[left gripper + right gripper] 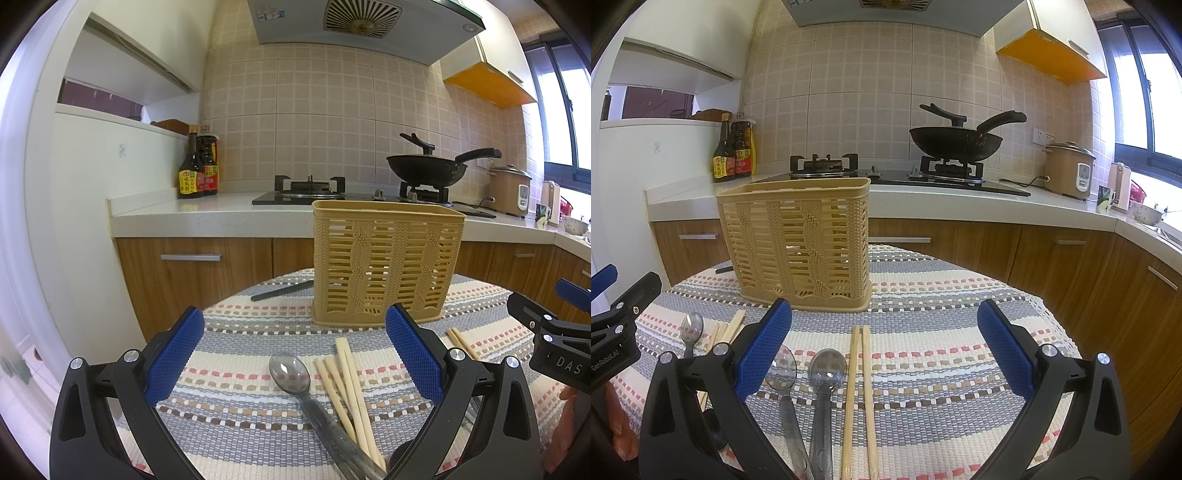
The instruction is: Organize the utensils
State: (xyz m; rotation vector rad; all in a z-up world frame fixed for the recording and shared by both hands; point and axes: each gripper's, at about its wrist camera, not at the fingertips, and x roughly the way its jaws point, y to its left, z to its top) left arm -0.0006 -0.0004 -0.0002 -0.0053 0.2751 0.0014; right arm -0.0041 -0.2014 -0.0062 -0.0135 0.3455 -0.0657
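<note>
Kitchen cabinets and a stove stand behind the desk (960,295), whose striped cloth carries an upright tan basket (384,262). Left tool (291,354) gapes wide over a clear spoon (291,373) and loose chopsticks (351,384). Right tool (884,350) (equally wide, holding nothing) frames 2 spoons (825,369) beside paired chopsticks (860,387).

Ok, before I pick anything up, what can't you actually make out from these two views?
- Basket inside: left wrist view, slatted wall hides its contents.
- Dark utensil: its far end is behind the basket.
- Spoon handle: cut off by the bottom edge.
- Chopstick pair: near ends cut off in the right wrist view.
</note>
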